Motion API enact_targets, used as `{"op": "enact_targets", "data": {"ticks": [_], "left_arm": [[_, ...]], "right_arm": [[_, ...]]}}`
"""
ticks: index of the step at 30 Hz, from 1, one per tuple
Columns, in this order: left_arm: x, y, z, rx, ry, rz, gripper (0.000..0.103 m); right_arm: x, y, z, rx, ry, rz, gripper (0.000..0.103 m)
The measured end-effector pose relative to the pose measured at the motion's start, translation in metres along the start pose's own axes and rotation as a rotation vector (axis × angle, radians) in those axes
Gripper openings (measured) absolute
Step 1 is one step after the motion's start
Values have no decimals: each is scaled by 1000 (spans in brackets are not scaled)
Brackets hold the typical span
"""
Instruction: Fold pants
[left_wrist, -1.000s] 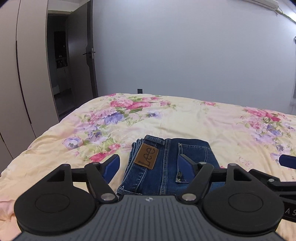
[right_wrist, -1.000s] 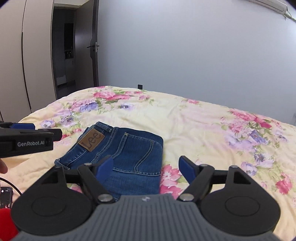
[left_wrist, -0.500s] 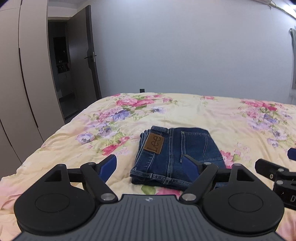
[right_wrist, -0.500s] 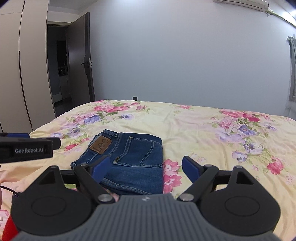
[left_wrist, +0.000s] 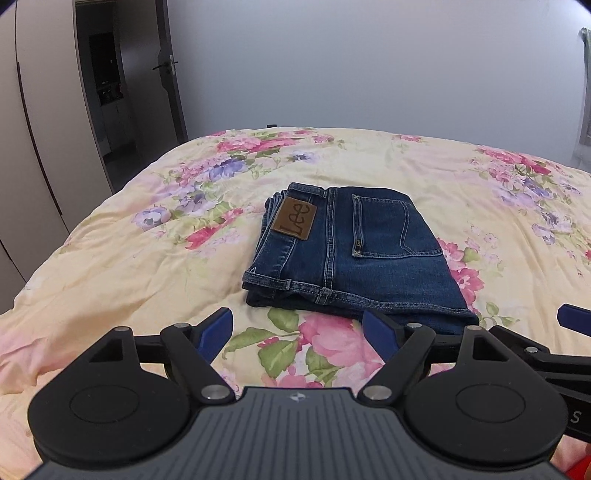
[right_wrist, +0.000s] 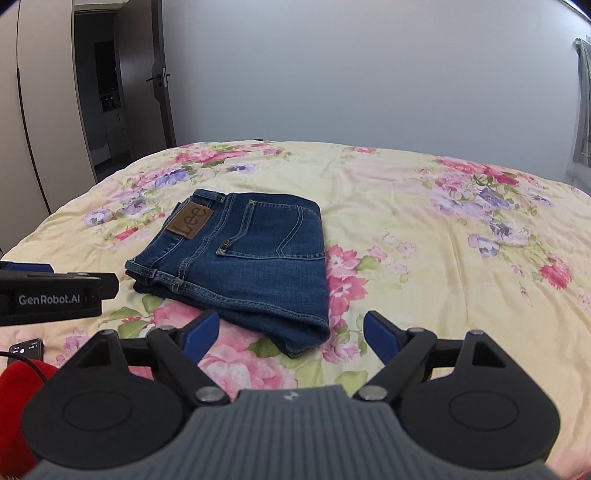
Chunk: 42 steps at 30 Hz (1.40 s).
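Folded pants (left_wrist: 354, 254) lie on bed (left_wrist: 110, 266) (door (left_wrist: 170, 70) behind).

both tongs (left_wrist: 297, 326) farther from jeans (left_wrist: 354, 254)

"Lee" is read on a brown leather patch (left_wrist: 294, 218) sewn at the waistband of the folded pants (left_wrist: 354, 254); the same patch (right_wrist: 192, 220) is seen in the right wrist view. "GenRobot.AI" is printed in white on the black side of the left gripper (right_wrist: 50, 297). A lone "S" is seen on the right gripper (left_wrist: 575, 417).
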<state>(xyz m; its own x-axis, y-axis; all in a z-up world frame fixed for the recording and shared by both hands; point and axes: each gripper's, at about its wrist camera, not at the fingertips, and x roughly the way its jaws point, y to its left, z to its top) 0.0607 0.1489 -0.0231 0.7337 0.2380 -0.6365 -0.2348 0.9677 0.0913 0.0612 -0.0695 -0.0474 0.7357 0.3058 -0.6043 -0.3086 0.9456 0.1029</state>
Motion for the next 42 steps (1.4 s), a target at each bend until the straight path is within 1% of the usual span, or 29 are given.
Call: {"op": "enact_targets", "data": {"ticks": [4,42], "left_arm": [[1,-2,1,5,9,3,94],[-4,-3,4,19,0,2,94]], "right_arm": [[0,-2,-2,5,4,3,82],[-10,-5,3,10,-27,14,82]]}}
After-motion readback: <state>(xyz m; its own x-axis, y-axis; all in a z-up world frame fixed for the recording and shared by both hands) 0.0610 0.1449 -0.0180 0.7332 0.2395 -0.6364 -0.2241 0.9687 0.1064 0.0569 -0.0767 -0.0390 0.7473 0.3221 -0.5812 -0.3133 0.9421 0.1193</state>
